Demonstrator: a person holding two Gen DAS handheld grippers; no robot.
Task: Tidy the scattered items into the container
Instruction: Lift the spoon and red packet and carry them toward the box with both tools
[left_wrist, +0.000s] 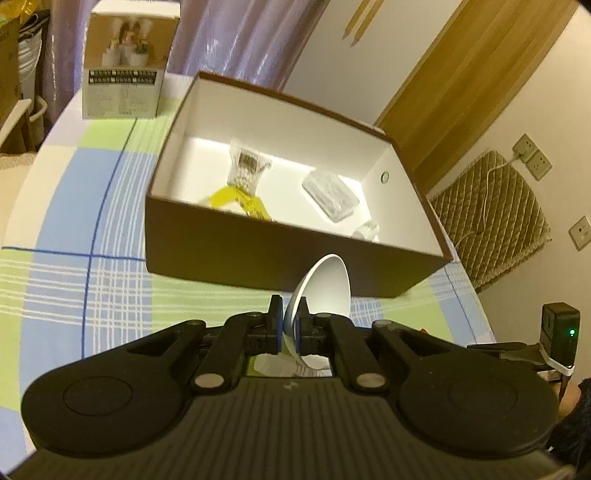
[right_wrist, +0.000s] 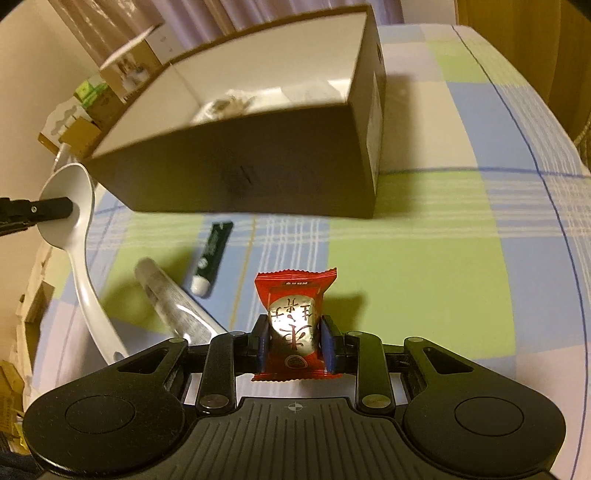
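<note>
Checked tablecloth (right_wrist: 424, 258) carries brown box (right_wrist: 258, 177), green tube (right_wrist: 212, 254), clear packet (right_wrist: 173, 302).

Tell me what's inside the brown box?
Inside the box lie a clear bag with a yellow packet, a clear plastic case, and something small and clear. The near wall hides anything behind it.

left gripper (left_wrist: 288, 325): matte black body, ribbed top deck, two big round discs flanking the deck
left linkage: black arms, silver pivot pins beside the deck
left fingers (left_wrist: 274, 321): black, blue pad faces
left deck marking: small crosshair at the deck's front edge
right gripper (right_wrist: 295, 338): same black build, ribbed deck, twin discs
right fingers (right_wrist: 261, 339): black, blue pads
right deck marking: white crosshair, clearer
sleeve (left_wrist: 576, 424): dark fuzzy fabric, right of left gripper's disc
</note>
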